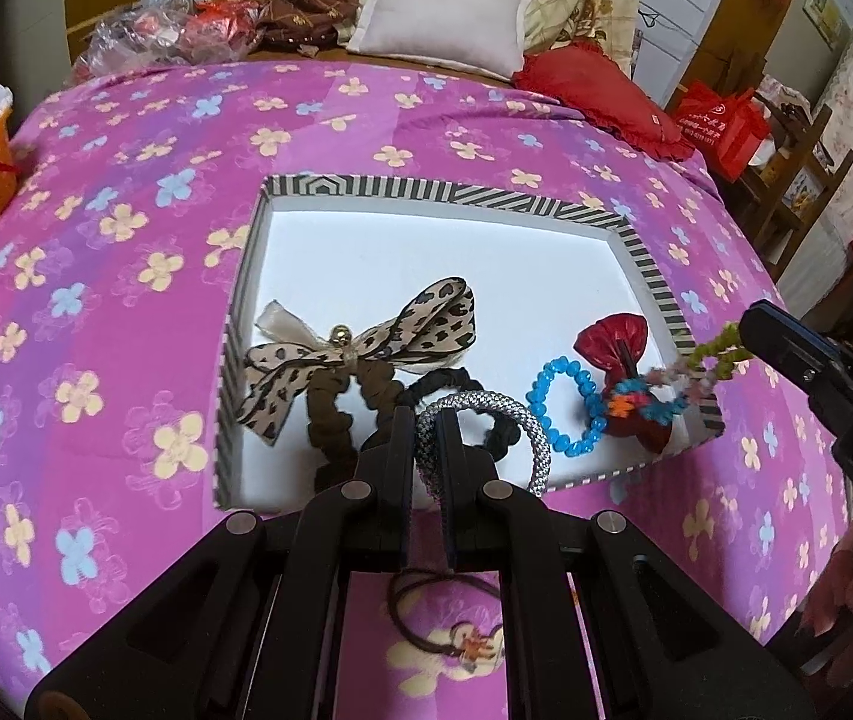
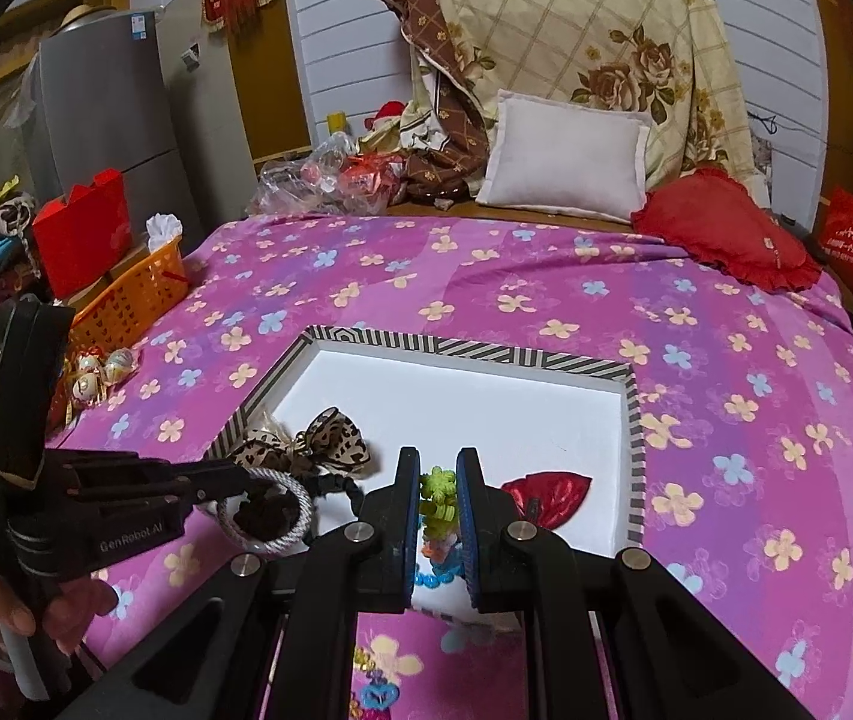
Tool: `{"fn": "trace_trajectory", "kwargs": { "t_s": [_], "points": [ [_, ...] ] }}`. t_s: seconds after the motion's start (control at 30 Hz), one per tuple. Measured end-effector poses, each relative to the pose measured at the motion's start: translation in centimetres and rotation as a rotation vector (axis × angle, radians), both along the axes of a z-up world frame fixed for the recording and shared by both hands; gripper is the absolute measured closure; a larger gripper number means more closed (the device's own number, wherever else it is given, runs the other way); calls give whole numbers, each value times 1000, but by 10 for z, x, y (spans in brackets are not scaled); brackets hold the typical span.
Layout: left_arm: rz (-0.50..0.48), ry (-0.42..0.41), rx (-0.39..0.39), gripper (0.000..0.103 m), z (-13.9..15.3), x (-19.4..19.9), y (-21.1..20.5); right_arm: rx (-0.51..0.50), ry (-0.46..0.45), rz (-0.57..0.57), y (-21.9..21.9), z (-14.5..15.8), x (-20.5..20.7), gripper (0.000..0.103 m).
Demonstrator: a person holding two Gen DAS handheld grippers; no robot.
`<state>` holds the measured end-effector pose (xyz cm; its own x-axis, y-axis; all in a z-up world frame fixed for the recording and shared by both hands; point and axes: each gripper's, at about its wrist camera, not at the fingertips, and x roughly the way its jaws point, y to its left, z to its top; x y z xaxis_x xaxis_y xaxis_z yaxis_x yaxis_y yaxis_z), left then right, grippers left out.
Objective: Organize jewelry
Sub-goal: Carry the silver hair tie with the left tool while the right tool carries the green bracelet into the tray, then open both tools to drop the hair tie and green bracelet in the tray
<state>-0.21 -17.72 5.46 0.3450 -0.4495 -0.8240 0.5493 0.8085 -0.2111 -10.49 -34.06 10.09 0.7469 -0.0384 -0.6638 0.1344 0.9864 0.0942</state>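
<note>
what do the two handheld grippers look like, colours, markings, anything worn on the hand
Both are matte black plastic. The right gripper has flat fingers with blue pads and silver pivot bolts. The left gripper carries white "GenRobot.AI" lettering and a pistol-style handle. The left hand is bare, with a dark pink sleeve cuff.

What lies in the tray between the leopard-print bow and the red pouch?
In the left wrist view: between leopard-print bow and red pouch, a silver rope ring and blue bead bracelet.

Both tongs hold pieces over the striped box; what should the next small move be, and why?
Probably lower and release: the left tongs grip the silver rope bracelet, the right tongs the green beaded strand, both above the striped box.
</note>
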Motion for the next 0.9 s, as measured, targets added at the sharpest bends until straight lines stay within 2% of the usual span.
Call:
{"fn": "trace_trajectory", "kwargs": {
  "t_s": [0.37,0.6,0.9],
  "points": [
    [13,43,40,97,-29,22,-25,48,65,-8,-10,-39,40,92],
    [29,68,61,97,-45,31,-28,77,120,-76,-38,-68,36,92],
    [41,54,80,97,-50,31,-30,94,163,-119,-52,-85,27,92]
  ]
}}
